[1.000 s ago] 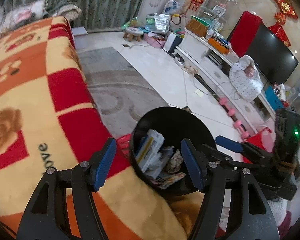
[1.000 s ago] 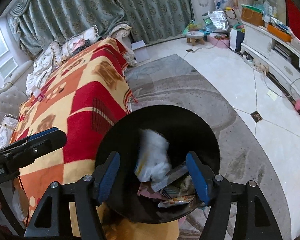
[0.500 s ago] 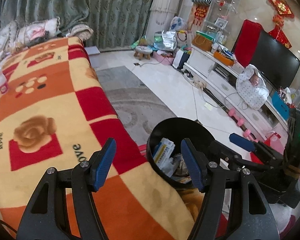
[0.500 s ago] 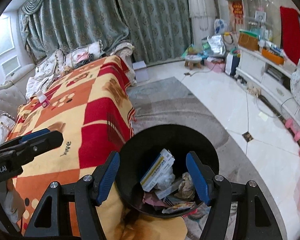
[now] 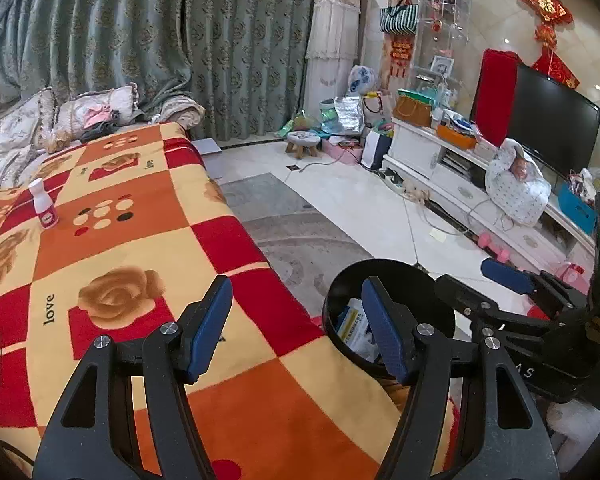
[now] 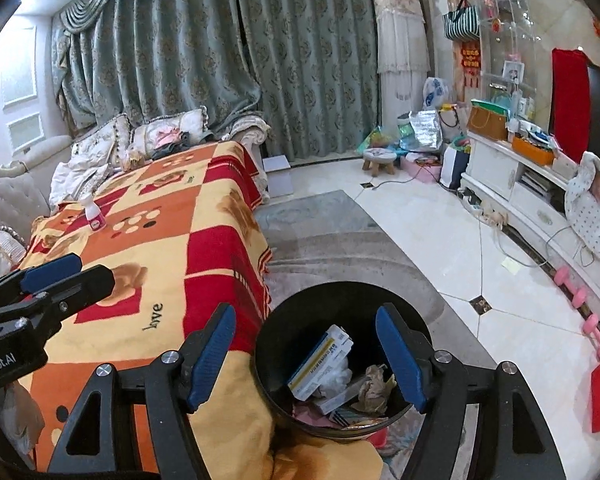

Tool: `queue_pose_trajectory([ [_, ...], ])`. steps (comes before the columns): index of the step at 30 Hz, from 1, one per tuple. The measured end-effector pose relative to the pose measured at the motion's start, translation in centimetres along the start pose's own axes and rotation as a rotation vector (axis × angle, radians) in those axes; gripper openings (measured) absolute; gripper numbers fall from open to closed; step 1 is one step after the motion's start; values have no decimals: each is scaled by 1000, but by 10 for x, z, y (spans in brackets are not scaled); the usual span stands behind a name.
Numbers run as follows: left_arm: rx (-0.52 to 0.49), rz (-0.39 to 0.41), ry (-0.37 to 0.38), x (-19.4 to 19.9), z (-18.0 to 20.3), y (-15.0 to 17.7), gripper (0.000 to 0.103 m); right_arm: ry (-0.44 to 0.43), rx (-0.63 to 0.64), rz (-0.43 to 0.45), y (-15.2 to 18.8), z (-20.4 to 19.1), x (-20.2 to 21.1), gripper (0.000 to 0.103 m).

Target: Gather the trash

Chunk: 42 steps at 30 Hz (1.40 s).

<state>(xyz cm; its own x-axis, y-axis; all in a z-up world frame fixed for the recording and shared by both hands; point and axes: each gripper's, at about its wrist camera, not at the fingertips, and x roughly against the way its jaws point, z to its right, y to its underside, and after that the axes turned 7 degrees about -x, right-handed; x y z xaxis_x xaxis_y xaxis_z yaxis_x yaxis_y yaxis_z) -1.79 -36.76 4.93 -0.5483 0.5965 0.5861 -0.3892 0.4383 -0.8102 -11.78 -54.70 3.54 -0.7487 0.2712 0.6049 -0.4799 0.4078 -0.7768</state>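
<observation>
The black bin (image 6: 342, 360) stands on the floor against the near corner of the blanket-covered table, just under my right gripper (image 6: 306, 360). Inside it lies a white box with a blue and yellow stripe (image 6: 320, 362); its print is too small for me to read. Beside the box sit a wad of white tissue (image 6: 338, 376), a crumpled brown paper (image 6: 374, 382) and some flat wrappers at the bottom. My right jaws stand apart with nothing between them, having just opened a little wider. My left gripper (image 5: 296, 328) hangs over the blanket edge, jaws apart and empty too; on its body, seen from the right camera, I read "nRobot.AI". The checked blanket (image 5: 140, 240) in red, orange and yellow carries the word "love" in several squares, next to rose patterns. A small white bottle with a pink label (image 5: 44, 204) stands upright far back on it, its label unreadable.
</observation>
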Motion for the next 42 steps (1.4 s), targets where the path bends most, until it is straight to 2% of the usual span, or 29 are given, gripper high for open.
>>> queue_pose_trajectory([
  [13,-1,17,-29,3,1,3,66,25,0,42,-6,-6,11,77],
  [26,7,-1,-31,-4,-3,5,66,64,10,54,-6,-4,13,78],
  [42,18,-16,-28,-11,-5,12,66,65,20,37,-1,-3,10,78],
])
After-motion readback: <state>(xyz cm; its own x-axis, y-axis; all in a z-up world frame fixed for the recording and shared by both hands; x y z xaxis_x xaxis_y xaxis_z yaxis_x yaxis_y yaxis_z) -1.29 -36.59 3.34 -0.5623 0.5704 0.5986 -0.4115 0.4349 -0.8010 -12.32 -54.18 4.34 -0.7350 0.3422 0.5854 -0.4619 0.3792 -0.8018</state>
